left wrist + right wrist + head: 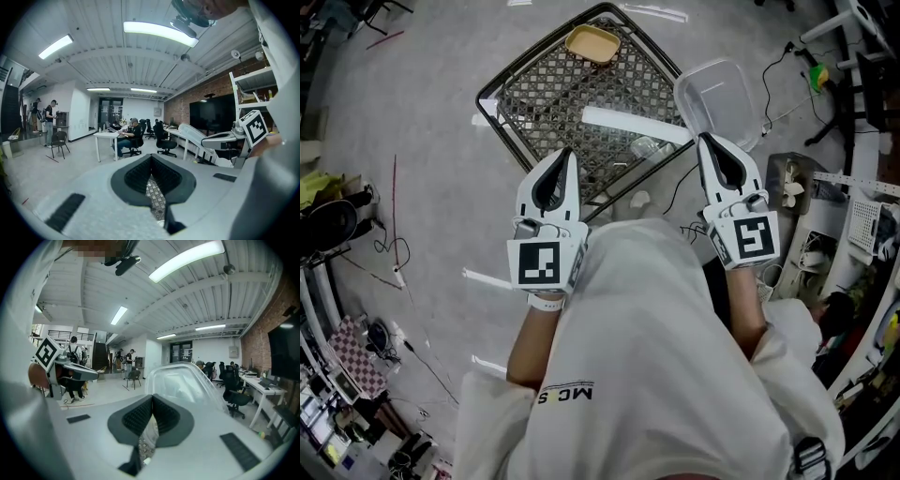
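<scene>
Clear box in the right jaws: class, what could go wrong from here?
1. The right gripper pinches the clear box only at its rim, and the rest sticks out past the jaws. The thin plastic may pivot or slip out.
2. The box seems to hang at the corner of the table, partly over the floor. If it slips, it may miss the table.

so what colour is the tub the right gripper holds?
Clear, colourless plastic tub; best seen in the head view.

Mesh table point(544, 89): yellow dish point(592, 43), white strip point(636, 125), clear cup point(647, 148).
</scene>
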Tool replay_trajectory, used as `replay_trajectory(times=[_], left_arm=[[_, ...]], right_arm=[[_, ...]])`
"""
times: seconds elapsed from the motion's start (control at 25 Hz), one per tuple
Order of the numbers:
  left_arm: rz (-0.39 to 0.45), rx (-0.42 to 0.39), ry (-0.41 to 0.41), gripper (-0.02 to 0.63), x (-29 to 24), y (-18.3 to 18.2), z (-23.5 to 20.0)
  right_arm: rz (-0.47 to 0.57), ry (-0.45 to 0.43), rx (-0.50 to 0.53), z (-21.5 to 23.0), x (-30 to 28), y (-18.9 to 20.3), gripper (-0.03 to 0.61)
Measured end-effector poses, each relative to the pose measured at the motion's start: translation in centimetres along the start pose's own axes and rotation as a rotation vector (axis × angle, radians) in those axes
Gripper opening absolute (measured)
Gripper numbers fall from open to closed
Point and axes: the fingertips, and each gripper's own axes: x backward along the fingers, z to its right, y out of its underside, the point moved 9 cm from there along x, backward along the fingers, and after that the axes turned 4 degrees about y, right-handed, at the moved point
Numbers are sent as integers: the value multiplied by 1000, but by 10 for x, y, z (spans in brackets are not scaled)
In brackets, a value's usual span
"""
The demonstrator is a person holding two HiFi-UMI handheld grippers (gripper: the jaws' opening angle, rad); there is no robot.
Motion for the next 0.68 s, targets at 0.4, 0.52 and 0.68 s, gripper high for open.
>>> replay_trajectory(times=[0.4,0.52,0.68], left_arm=[[-1,8,5,23,1,-1,2],[1,5,12,23,0,-1,4],[3,-1,22,23,-2,-2,8]], right_arm=[[-1,-5,8,-2,1,-5,18],[2,2,5,-1,3,-4,18],[6,11,3,1,8,-3,18]])
